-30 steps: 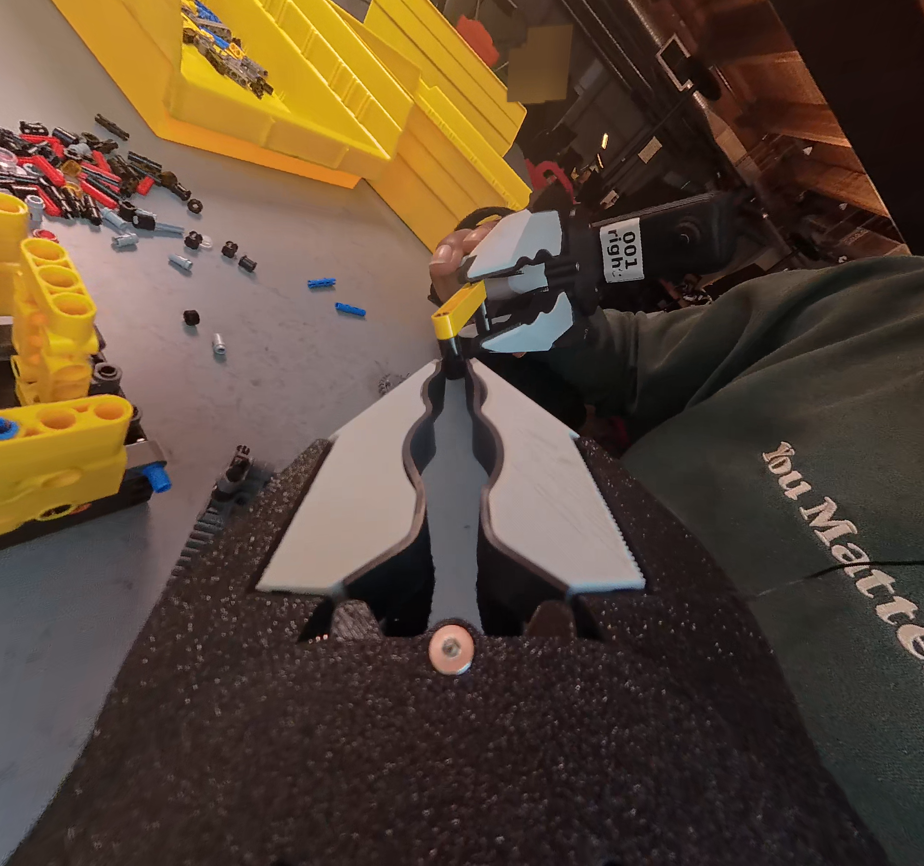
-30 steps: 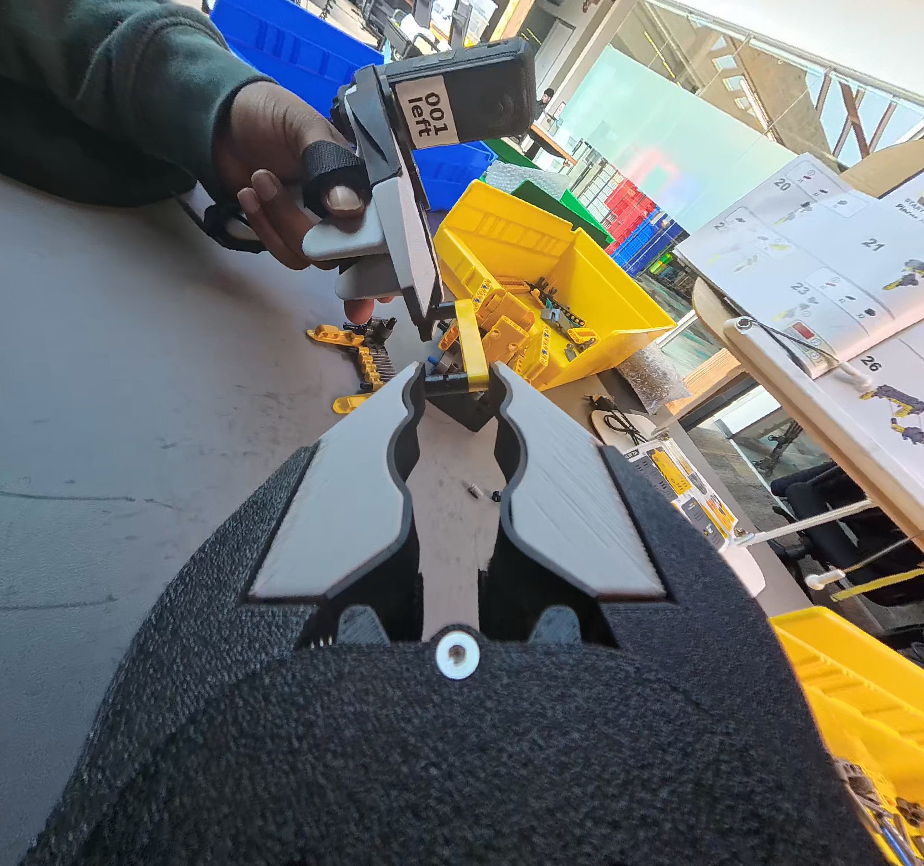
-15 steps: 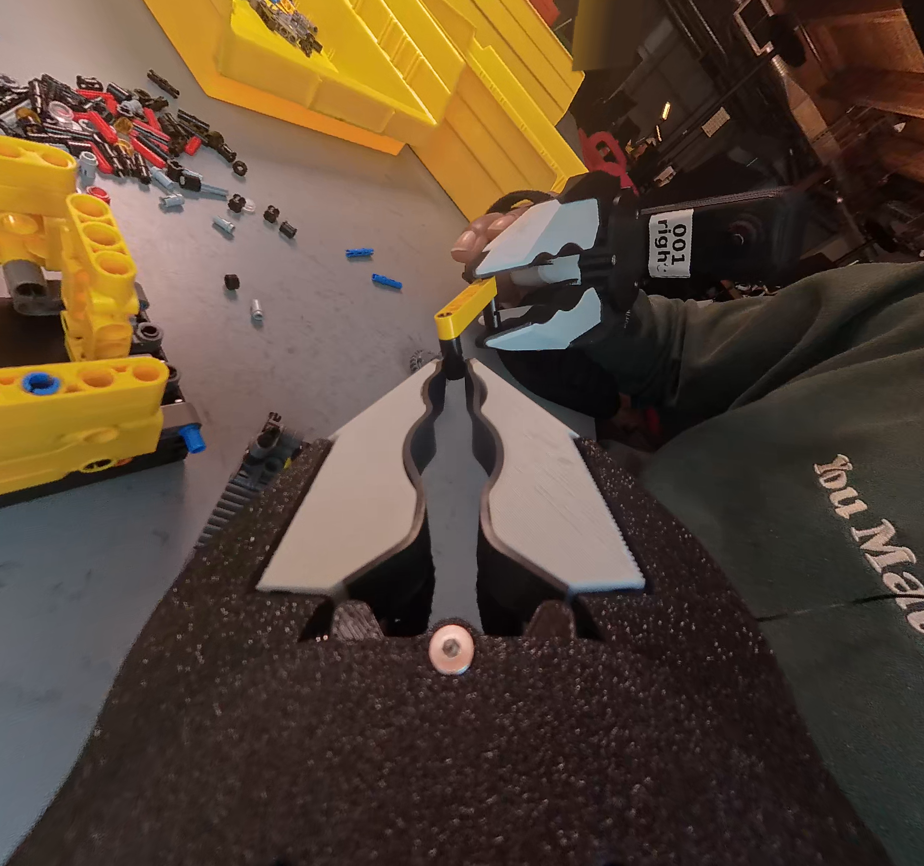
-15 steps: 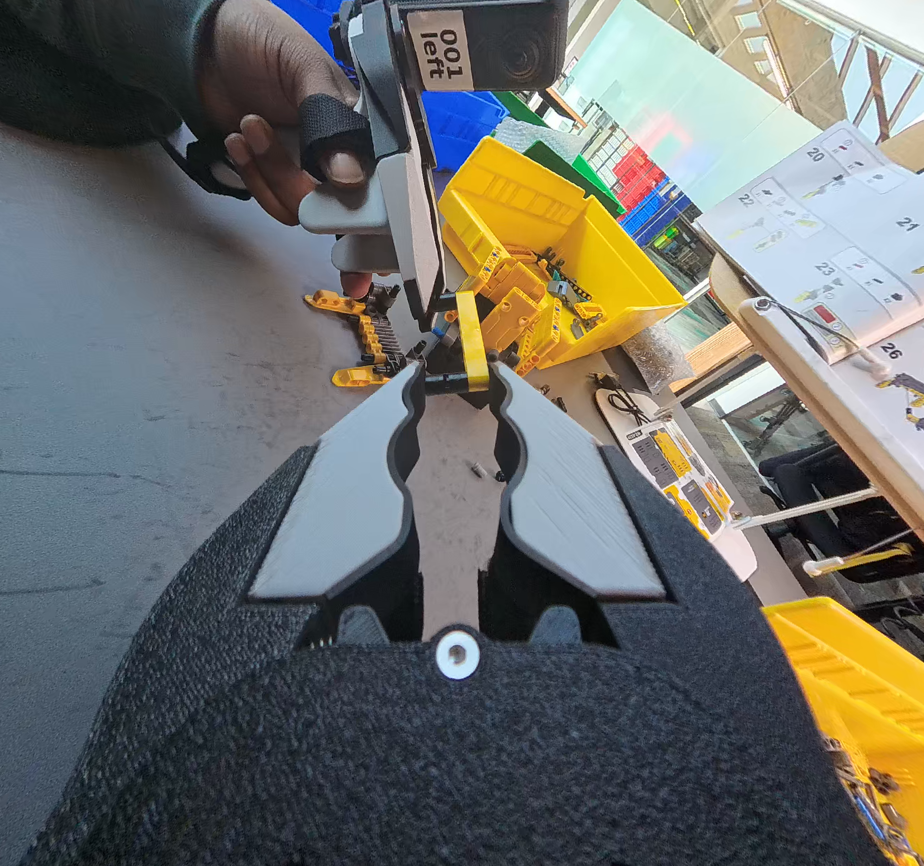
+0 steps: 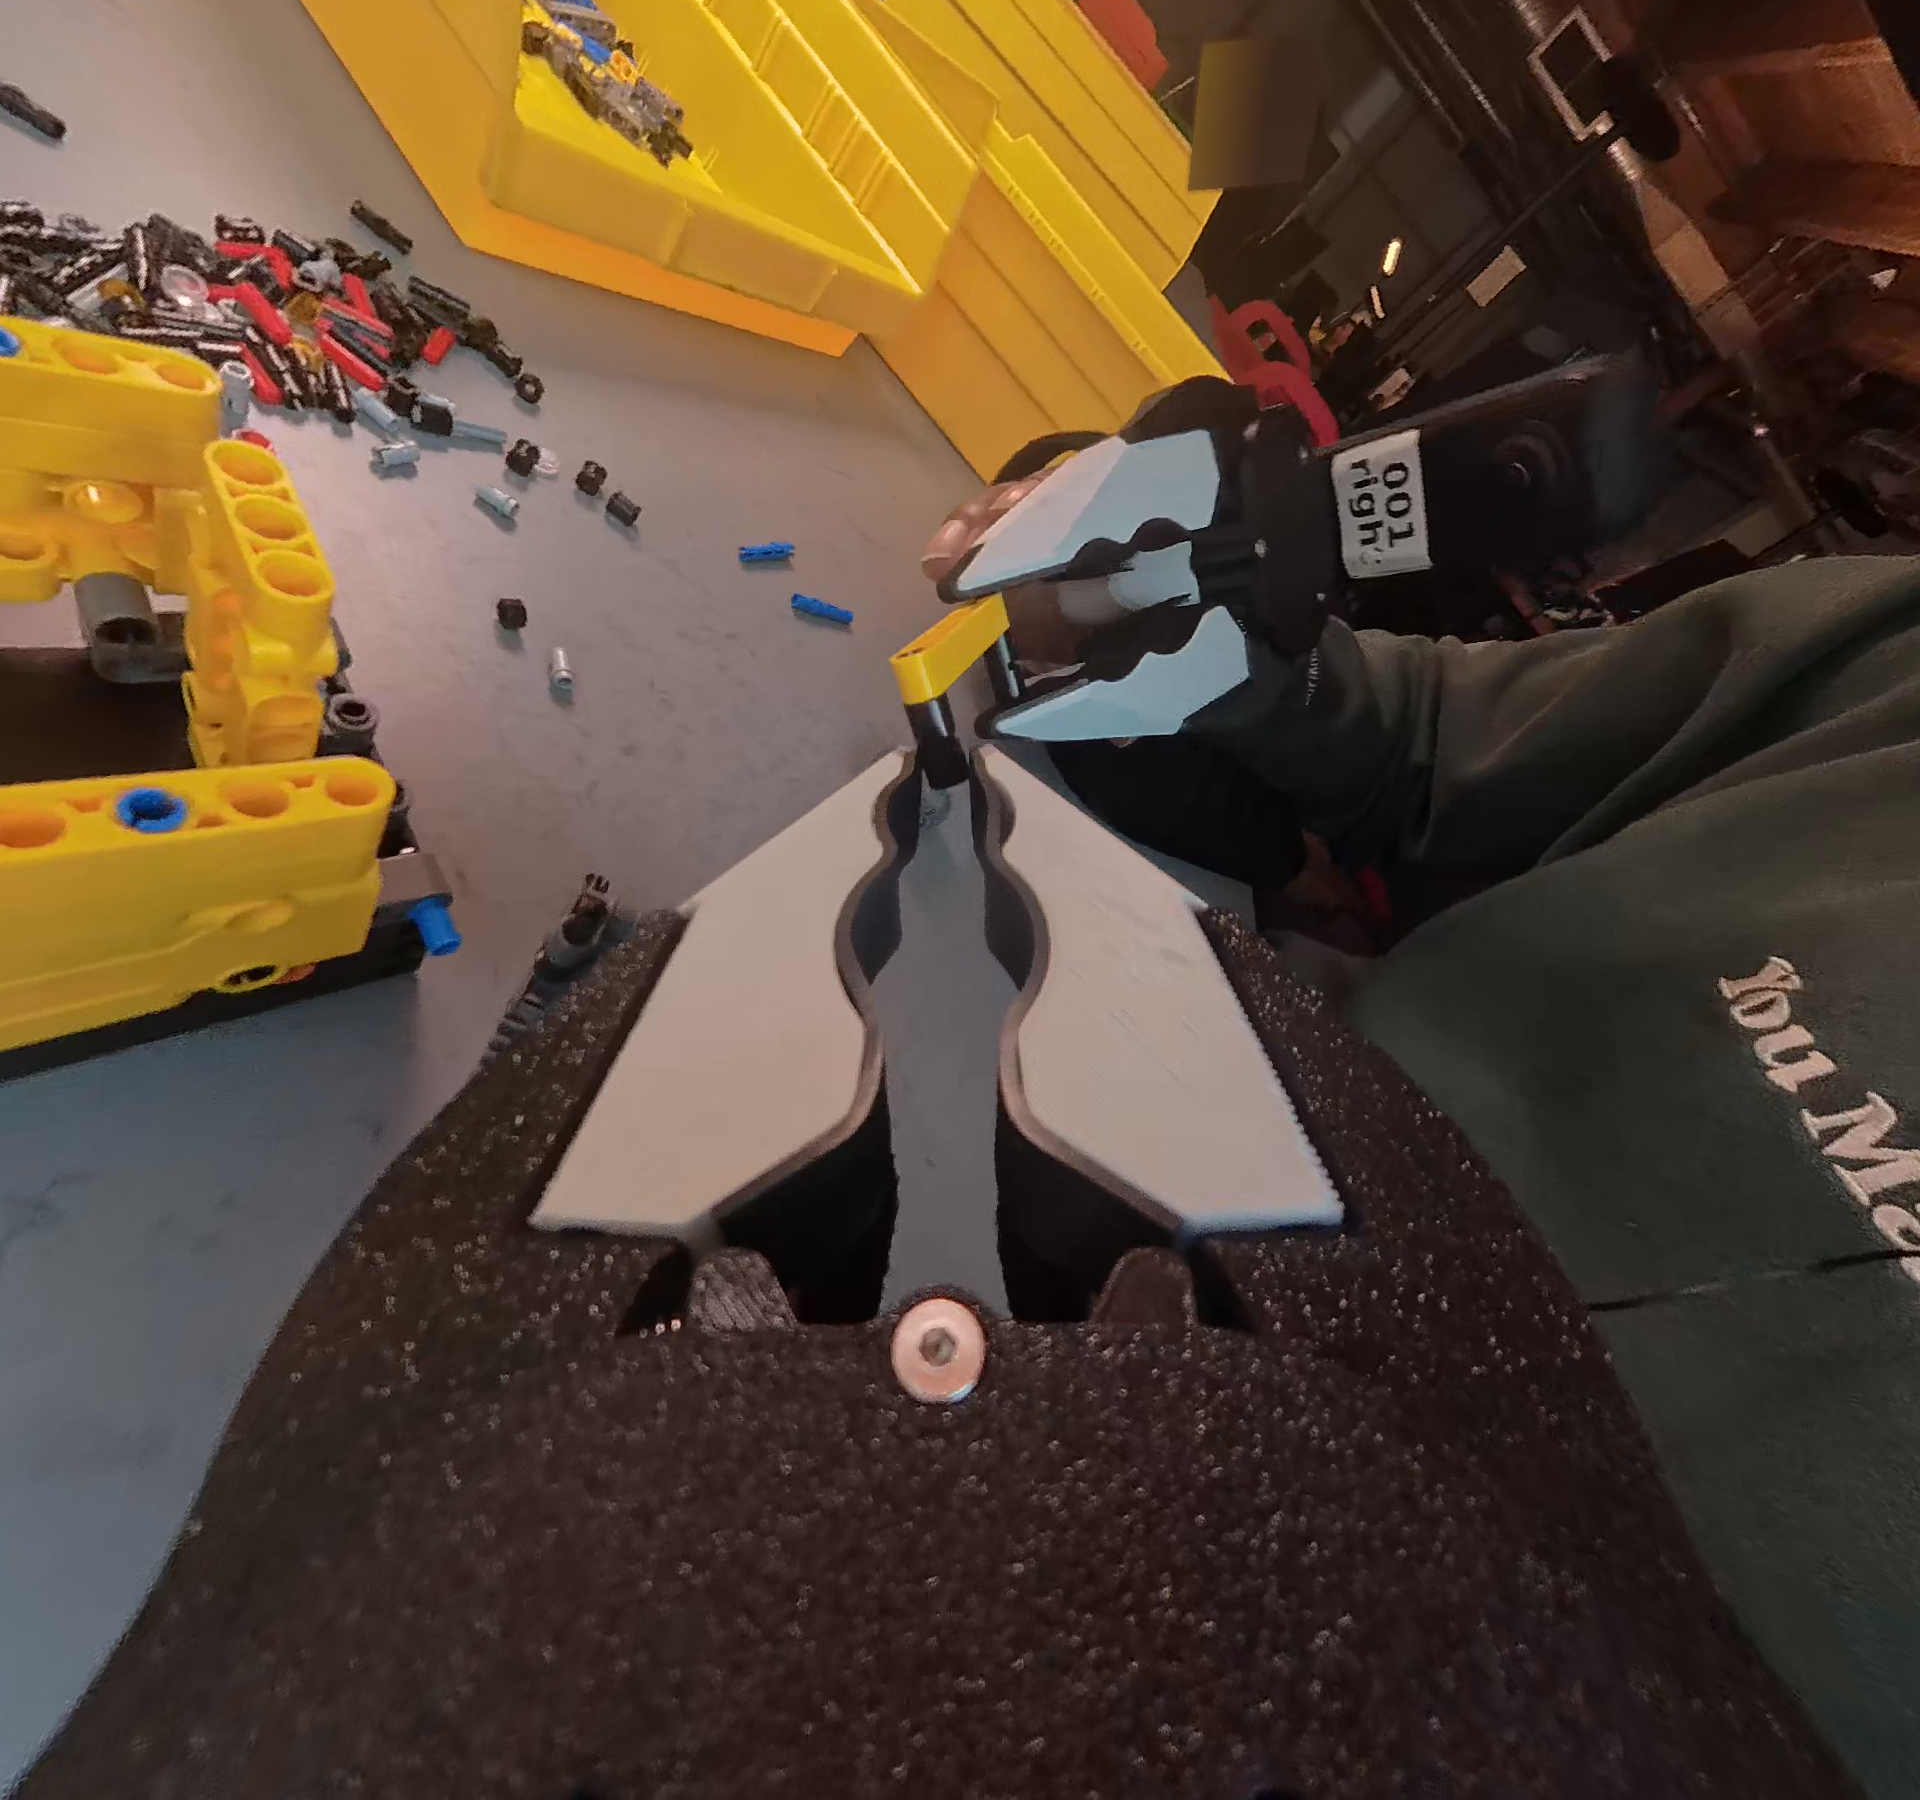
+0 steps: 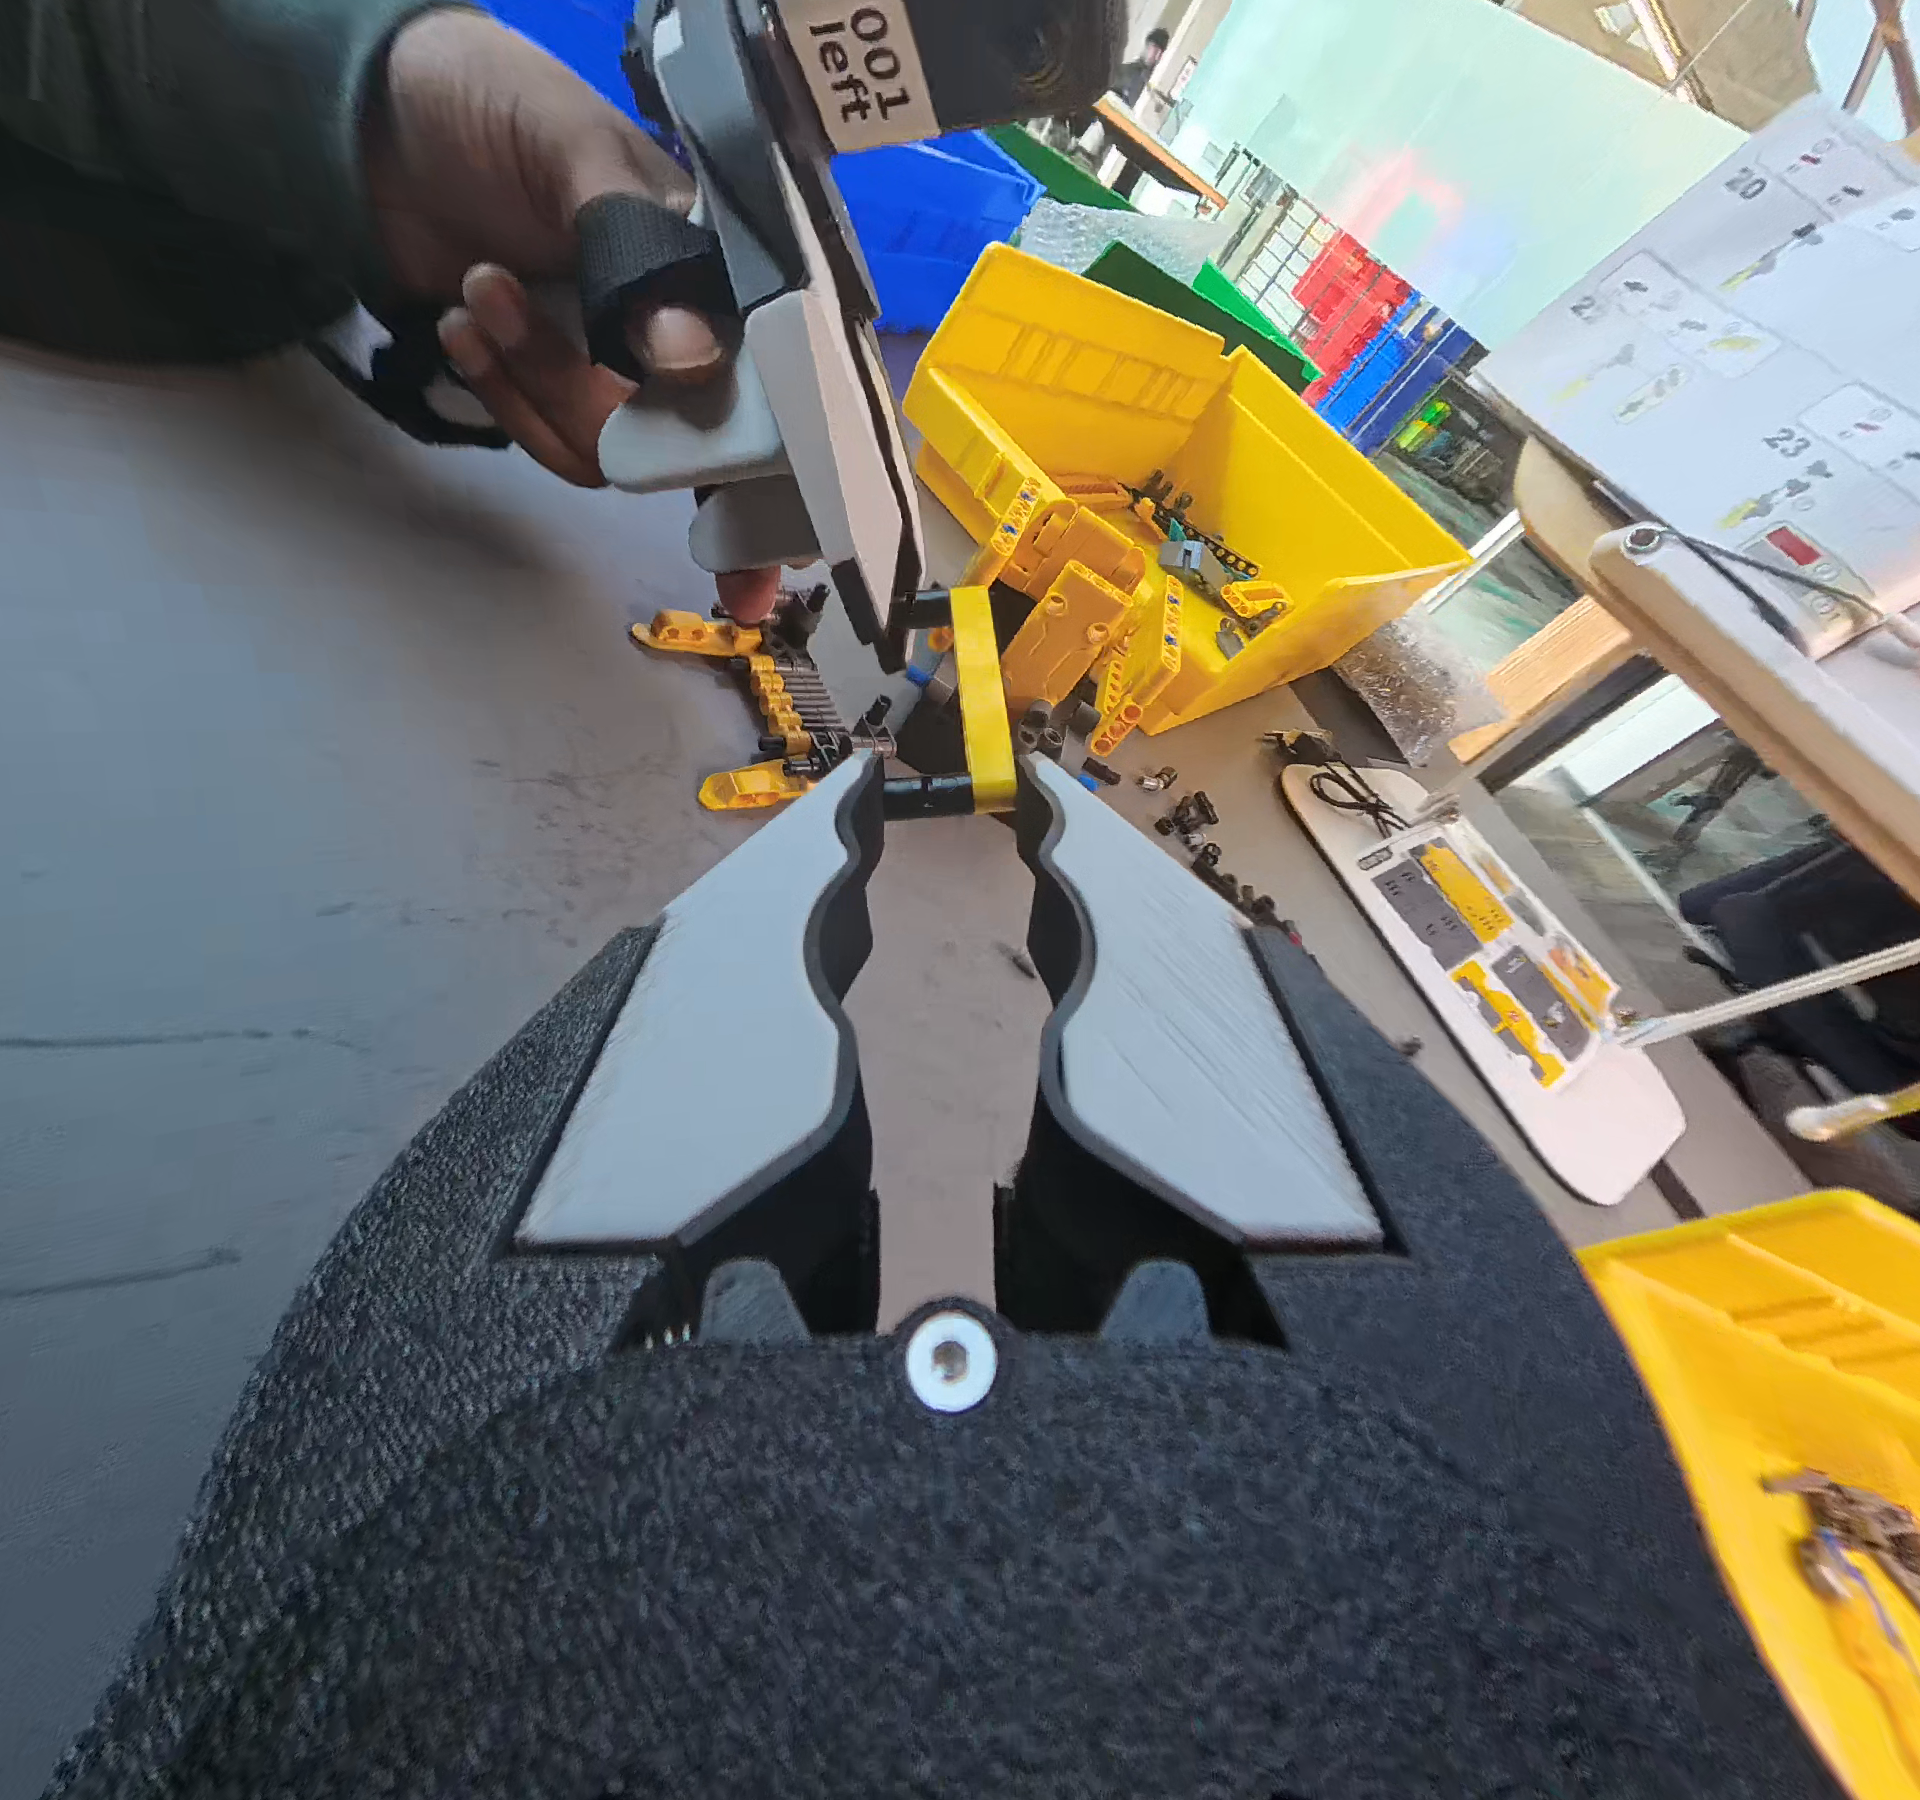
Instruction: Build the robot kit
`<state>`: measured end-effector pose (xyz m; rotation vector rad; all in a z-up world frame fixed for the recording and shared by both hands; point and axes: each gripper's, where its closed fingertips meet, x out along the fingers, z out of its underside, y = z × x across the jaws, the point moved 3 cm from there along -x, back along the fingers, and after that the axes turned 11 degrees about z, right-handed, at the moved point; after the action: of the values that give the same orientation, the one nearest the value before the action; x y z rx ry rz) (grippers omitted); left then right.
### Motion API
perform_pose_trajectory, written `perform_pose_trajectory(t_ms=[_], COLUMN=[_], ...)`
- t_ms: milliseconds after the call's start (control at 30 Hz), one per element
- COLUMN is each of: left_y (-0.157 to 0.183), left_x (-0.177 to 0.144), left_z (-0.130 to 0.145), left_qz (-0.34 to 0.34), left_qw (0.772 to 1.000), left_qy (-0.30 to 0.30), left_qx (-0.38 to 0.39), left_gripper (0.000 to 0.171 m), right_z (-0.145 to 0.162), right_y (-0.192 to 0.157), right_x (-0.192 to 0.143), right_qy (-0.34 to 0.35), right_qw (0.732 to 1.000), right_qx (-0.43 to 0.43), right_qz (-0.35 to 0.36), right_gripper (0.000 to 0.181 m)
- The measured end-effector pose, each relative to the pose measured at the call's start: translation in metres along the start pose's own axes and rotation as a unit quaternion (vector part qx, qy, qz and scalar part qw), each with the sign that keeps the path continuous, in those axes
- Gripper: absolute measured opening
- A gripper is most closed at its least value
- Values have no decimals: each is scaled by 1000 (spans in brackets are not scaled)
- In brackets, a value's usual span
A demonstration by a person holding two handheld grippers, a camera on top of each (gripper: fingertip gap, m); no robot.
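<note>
Left gripper (image 5: 943, 765): jaws nearly pressed together, pinching a short black pin (image 5: 940, 748) that sticks out of one end of a yellow beam (image 5: 951, 654). The beam is held off the bench (image 5: 675, 711), between the two grippers. Right gripper (image 6: 948, 782): jaws part spread, clamped across the beam's other end and a second black pin (image 6: 920, 800) there; one tip is on the pin, the other on the yellow. So both grippers hold the same small piece, one at each end, tips close together. On the bench near by: a bigger yellow build (image 5: 208, 846), a scatter of black and red loose parts (image 5: 260, 296), two blue pins (image 5: 767, 553), a yellow bin (image 6: 1299, 503) holding parts, and printed instruction sheets (image 6: 1766, 296).
</note>
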<state>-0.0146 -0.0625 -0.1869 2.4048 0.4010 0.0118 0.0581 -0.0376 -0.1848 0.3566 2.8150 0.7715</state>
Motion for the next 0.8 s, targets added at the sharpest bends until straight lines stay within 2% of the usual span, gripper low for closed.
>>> perform_pose_trajectory(t_ms=[100, 200, 800], left_y=[7, 9, 9], left_x=[-1, -3, -3], left_z=[-4, -7, -9], left_qz=[22, 30, 70], left_qw=[1000, 999, 996], left_qy=[6, 13, 40], left_qx=[15, 18, -30], left_gripper=[15, 14, 8], right_z=[-4, -6, -10], right_y=[9, 14, 5], right_x=[-3, -6, -4], right_qy=[17, 24, 29], right_qw=[997, 995, 998], right_qx=[72, 98, 52], right_qz=[-11, -12, -9], right_gripper=[24, 24, 24])
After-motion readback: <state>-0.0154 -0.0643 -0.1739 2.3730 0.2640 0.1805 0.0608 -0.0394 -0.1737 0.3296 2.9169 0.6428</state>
